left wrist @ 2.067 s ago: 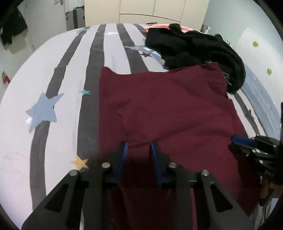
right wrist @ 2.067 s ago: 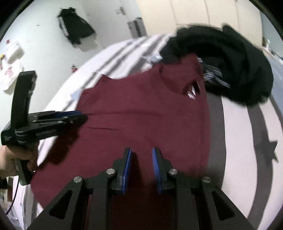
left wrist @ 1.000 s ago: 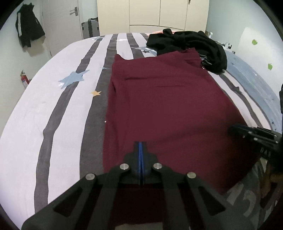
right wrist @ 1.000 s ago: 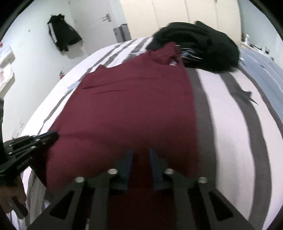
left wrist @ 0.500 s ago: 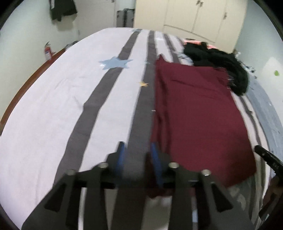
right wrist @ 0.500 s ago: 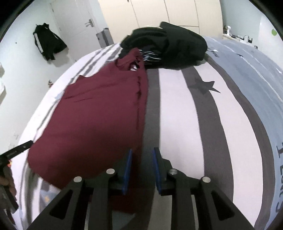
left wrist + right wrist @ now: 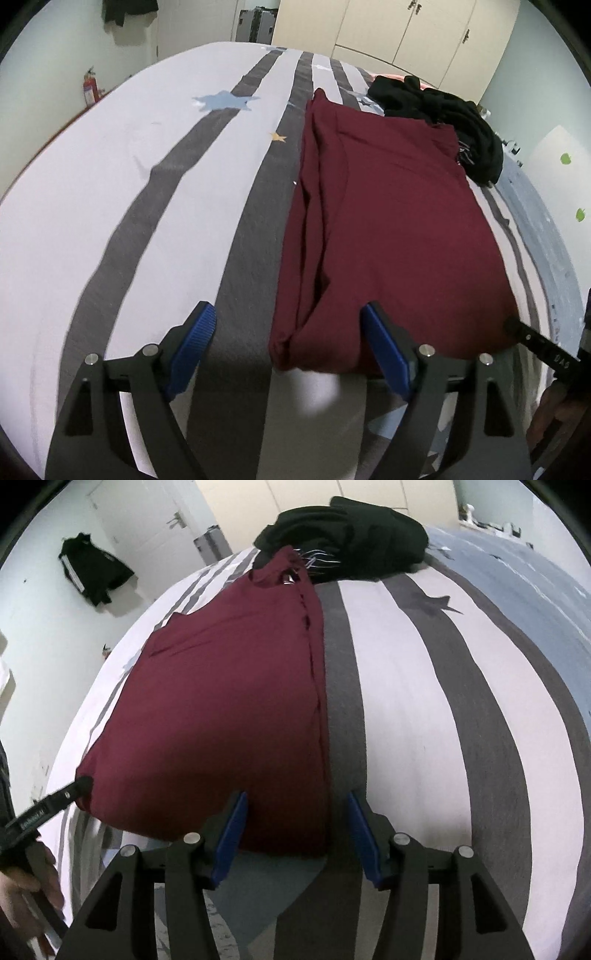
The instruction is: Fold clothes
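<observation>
A maroon shirt (image 7: 399, 221) lies folded lengthwise on the striped bed (image 7: 110, 192), its long edges running along the dark stripes. Beyond the shirt's collar end sits a heap of black clothes (image 7: 443, 110), touching it. The left gripper (image 7: 288, 343) hovers at the shirt's near left corner, its blue fingers (image 7: 192, 343) spreading apart with the corner between them but not pinched. The right gripper (image 7: 297, 834) is at the shirt's near right corner, fingers (image 7: 231, 834) likewise opening, the cloth lying loose between them.
</observation>
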`<state>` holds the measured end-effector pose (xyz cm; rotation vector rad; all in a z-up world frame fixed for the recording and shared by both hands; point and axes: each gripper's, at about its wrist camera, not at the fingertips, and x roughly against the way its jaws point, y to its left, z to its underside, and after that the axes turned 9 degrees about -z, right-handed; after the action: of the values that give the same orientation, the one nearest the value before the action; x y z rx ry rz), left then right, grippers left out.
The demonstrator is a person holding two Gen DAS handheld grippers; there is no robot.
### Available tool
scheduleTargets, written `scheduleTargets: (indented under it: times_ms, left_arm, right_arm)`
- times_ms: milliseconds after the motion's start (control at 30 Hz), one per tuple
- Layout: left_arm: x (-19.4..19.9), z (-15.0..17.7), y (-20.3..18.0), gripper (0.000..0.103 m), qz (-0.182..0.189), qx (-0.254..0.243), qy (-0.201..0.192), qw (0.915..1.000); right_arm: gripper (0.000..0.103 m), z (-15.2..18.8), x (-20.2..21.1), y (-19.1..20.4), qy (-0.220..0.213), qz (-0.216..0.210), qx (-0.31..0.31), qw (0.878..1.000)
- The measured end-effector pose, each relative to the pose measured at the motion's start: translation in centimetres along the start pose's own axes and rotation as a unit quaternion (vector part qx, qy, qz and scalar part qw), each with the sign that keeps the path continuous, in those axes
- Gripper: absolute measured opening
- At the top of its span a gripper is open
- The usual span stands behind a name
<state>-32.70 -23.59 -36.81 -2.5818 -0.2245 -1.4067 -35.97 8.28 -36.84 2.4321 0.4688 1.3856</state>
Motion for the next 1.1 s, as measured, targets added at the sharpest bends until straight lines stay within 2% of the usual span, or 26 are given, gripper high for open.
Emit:
scheduleTargets:
  times_ms: [167, 300, 467, 533, 567, 700, 933, 1100]
  left_arm:
    - [0.3, 0.9, -0.7, 0.08, 0.027, -0.012, 0.009, 0.9995]
    - [-0.6, 1.1, -0.7, 0.073, 0.037, -0.012, 0.014, 0.9991]
    - [-1.1, 0.9, -0.5, 0.04, 0.072, 0.006, 0.024, 0.9971]
    - [-1.0, 0.9, -0.6, 0.032, 0.077, 0.006, 0.025, 0.9967]
    - [-1.1, 0.9, -0.5, 0.029, 0.082, 0.011, 0.027, 0.9962]
    - [-0.9, 0.8, -0.4, 0.02, 0.097, 0.016, 0.03, 0.9947]
    - [1.7, 0.5, 0.3, 0.017, 0.115, 0.029, 0.016, 0.9928]
    - [4.8, 2.2, 1.0, 0.016, 0.119, 0.022, 0.022, 0.9924]
  right_arm:
    - [0.052, 0.8, 0.7, -0.4, 0.003, -0.012, -0.013, 1.0]
    - [0.054, 0.9, 0.5, -0.5, 0.006, -0.021, -0.019, 1.0]
    - [0.055, 0.7, 0.1, -0.8, 0.005, -0.038, -0.016, 0.999]
    - [0.055, 0.5, 0.0, -0.8, 0.005, -0.045, -0.018, 0.999]
    - [0.051, 0.4, 0.0, -0.8, 0.005, -0.048, -0.019, 0.999]
    - [0.019, 0.0, -0.2, -0.1, 0.017, -0.04, 0.005, 0.999]
    - [0.012, -0.3, 1.4, 0.8, 0.016, -0.047, 0.019, 0.999]
    - [0.012, 1.1, 3.9, 1.6, 0.023, -0.056, 0.024, 0.998]
